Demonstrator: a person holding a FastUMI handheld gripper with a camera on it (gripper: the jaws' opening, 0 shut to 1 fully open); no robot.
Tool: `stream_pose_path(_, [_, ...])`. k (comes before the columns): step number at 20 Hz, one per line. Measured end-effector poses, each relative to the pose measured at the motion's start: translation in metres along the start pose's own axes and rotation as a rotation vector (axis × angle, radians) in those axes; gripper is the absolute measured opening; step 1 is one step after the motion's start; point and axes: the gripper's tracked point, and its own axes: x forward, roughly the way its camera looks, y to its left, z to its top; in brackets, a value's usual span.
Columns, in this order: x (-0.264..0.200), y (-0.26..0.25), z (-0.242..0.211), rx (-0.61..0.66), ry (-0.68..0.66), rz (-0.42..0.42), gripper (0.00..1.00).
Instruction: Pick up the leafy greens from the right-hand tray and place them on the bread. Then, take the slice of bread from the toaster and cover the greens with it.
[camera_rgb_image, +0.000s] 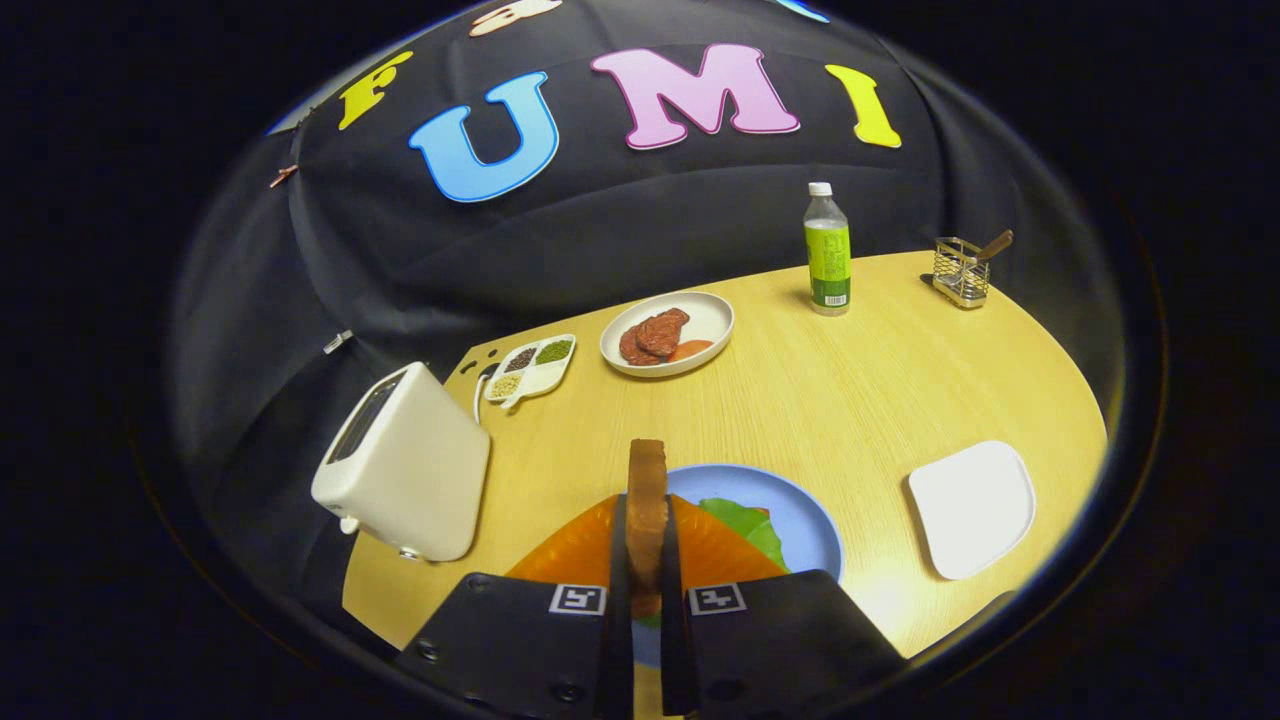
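My gripper (646, 560) is shut on a slice of brown bread (646, 500), held upright on edge between the two fingers. Right under it lies a blue plate (800, 520) with leafy greens (745, 525) on it. An orange sheet-like thing (570, 550) shows on both sides of the fingers; I cannot tell what it is. The white toaster (405, 475) stands to the left of the fingers, near the table's left edge.
A white square tray (972, 507) lies to the right of the blue plate. Beyond are a white plate with meat (667, 333), a small divided dish of seeds (530, 368), a green-labelled bottle (827, 250) and a wire holder (962, 270).
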Motion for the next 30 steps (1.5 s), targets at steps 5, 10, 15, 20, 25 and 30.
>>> stream_pose_path(5, [-0.006, -0.034, -0.01, -0.005, 0.035, -0.085, 0.21])
stream_pose_path(10, [-0.006, -0.062, -0.031, -0.043, 0.107, -0.135, 0.5])
stream_pose_path(15, [-0.002, -0.076, -0.051, -0.05, 0.187, -0.134, 0.74])
stream_pose_path(20, [-0.006, -0.073, -0.047, -0.056, 0.185, -0.097, 0.8])
stream_pose_path(25, [-0.027, -0.071, -0.013, -0.12, 0.105, -0.085, 0.8])
stream_pose_path(30, [-0.063, -0.063, 0.035, -0.207, 0.013, -0.06, 0.83])
